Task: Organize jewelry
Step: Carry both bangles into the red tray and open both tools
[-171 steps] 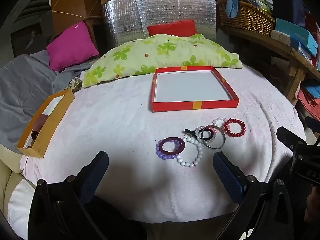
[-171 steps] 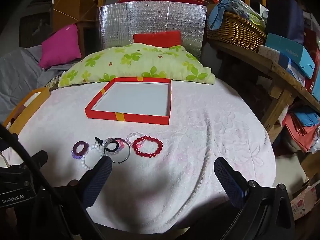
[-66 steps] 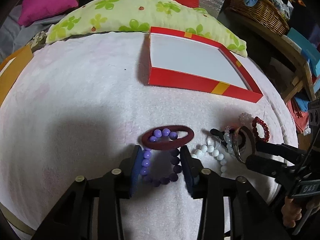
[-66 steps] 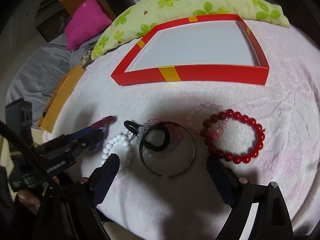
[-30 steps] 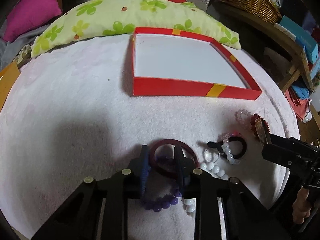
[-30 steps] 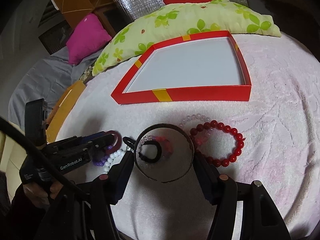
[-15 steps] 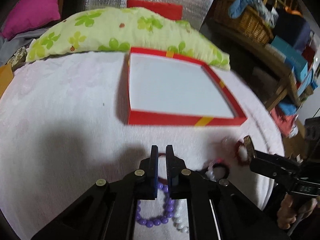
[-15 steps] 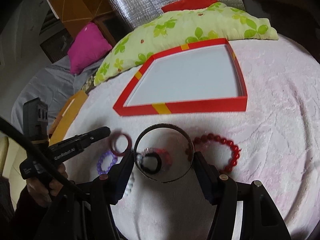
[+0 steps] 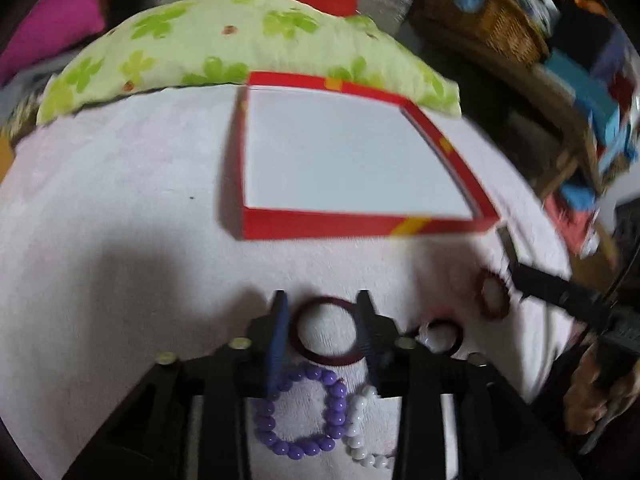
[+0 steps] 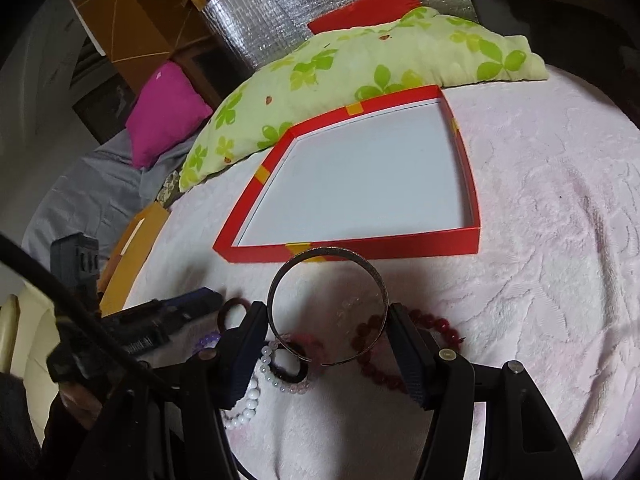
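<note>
Step in hand: both grippers are carrying or freeing bracelets just short of the red tray (image 10: 464,236), which is lying open and empty on the pink blanket (image 10: 560,280), its white floor bare.
Right gripper (image 10: 326,344): its fingers are standing about half open and pressing on the two sides of the metal cuff bangle (image 10: 320,256), holding it clear of the blanket just before the tray's near wall.
Left gripper (image 9: 322,332): its fingers are opening around the dark red bangle (image 9: 324,356); the ring is sitting between them, and the pads no longer appear to be pressing on it.
Doing it well: the cuff is wanting a lift over the near wall before letting go, and a low release so the hoop is not rolling; I judge the left ring needs gripping afresh.
Left behind: purple bead bracelet (image 9: 300,412), white bead bracelet (image 9: 364,440) and red bead bracelet (image 10: 436,328) are lying near together on the blanket, below the grippers.
Look of the cuff: thin, grey, shiny, with a gap on its near side.
</note>
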{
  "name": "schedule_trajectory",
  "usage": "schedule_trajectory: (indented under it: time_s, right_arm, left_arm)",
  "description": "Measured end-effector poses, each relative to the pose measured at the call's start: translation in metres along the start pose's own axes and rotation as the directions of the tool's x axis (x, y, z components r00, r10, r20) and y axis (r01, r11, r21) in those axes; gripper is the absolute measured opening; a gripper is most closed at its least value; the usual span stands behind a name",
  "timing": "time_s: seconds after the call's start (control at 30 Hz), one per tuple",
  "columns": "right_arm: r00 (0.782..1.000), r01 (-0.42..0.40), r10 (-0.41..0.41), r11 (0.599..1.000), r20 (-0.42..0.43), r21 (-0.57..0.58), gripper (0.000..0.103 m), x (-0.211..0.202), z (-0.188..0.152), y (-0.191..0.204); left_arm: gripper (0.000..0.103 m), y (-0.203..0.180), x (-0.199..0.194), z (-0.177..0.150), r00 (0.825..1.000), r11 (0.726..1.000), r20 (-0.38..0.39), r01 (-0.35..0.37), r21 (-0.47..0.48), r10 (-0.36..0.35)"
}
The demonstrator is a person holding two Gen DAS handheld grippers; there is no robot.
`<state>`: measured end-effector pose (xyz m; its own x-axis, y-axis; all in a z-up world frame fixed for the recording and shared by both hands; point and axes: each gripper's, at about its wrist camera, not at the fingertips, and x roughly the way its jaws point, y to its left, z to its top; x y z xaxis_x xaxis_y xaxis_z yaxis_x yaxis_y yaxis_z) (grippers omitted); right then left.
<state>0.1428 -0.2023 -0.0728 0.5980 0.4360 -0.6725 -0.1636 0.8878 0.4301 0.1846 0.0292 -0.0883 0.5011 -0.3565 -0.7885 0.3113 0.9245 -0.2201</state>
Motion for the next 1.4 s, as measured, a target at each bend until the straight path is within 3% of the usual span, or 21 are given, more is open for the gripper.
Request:
schedule_trajectory:
  time_s: [0.07, 0.13, 0.2, 0.3, 0.5, 0.67, 0.77, 0.87, 1.0, 1.2, 1.4]
  right_arm:
    - [1.000, 0.002, -0.001, 1.000, 0.007, -0.004, 0.064, -0.002, -0.001, 0.001]
    - [1.000, -0.002, 0.002, 1.000, 0.008, 0.002, 0.064, -0.002, -0.002, -0.001]
    - [1.000, 0.003, -0.003, 1.000, 0.008, 0.007, 0.064, -0.002, -0.002, -0.002]
    - [1.000, 0.009, -0.009, 1.000, 0.011, 0.006, 0.064, -0.001, -0.001, -0.001]
    - [0.999, 0.026, -0.026, 1.000, 0.038, -0.005, 0.064, -0.004, 0.009, -0.002]
    - [0.997, 0.048, -0.047, 0.999, 0.068, -0.025, 0.064, 0.001, 0.036, 0.000]
    - [0.997, 0.058, -0.056, 0.998, 0.054, -0.031, 0.064, 0.011, 0.051, 0.000]
    - [0.998, 0.065, -0.064, 0.997, 0.026, -0.036, 0.064, 0.029, 0.066, -0.002]
    - [0.997, 0.077, -0.079, 0.995, -0.023, -0.060, 0.064, 0.054, 0.079, -0.004]
    - [0.988, 0.105, -0.115, 0.990, -0.106, -0.099, 0.064, 0.094, 0.088, -0.007]
    - [0.978, 0.174, -0.186, 0.977, -0.092, -0.124, 0.068, 0.104, 0.094, -0.012]
  left_arm:
    - [0.038, -0.005, 0.015, -0.004, 0.996, 0.996, -0.048, -0.076, 0.038, 0.078]
    - [0.033, -0.006, 0.020, -0.007, 0.994, 0.994, -0.050, -0.097, 0.052, 0.100]
    - [0.005, -0.015, 0.018, -0.009, 0.994, 0.988, -0.026, -0.102, 0.115, 0.105]
    - [0.005, -0.019, 0.017, -0.010, 0.995, 0.987, -0.018, -0.096, 0.131, 0.100]
    - [0.004, -0.014, -0.016, 0.003, 0.990, 0.994, 0.130, -0.071, 0.083, 0.059]
    - [0.004, -0.021, -0.040, 0.036, 0.969, 0.995, 0.243, -0.068, 0.079, 0.046]
    - [0.005, -0.023, -0.029, 0.060, 0.964, 0.992, 0.252, -0.109, 0.070, 0.088]
    - [0.005, -0.017, -0.002, 0.077, 0.969, 0.993, 0.226, -0.109, 0.042, 0.097]
    - [0.005, -0.005, 0.038, 0.080, 0.981, 0.989, 0.125, -0.151, 0.004, 0.149]
    - [0.005, -0.004, 0.057, 0.078, 0.983, 0.983, 0.032, -0.182, 0.026, 0.181]
    - [0.005, 0.000, 0.062, 0.070, 0.983, 0.984, -0.047, -0.178, 0.006, 0.178]
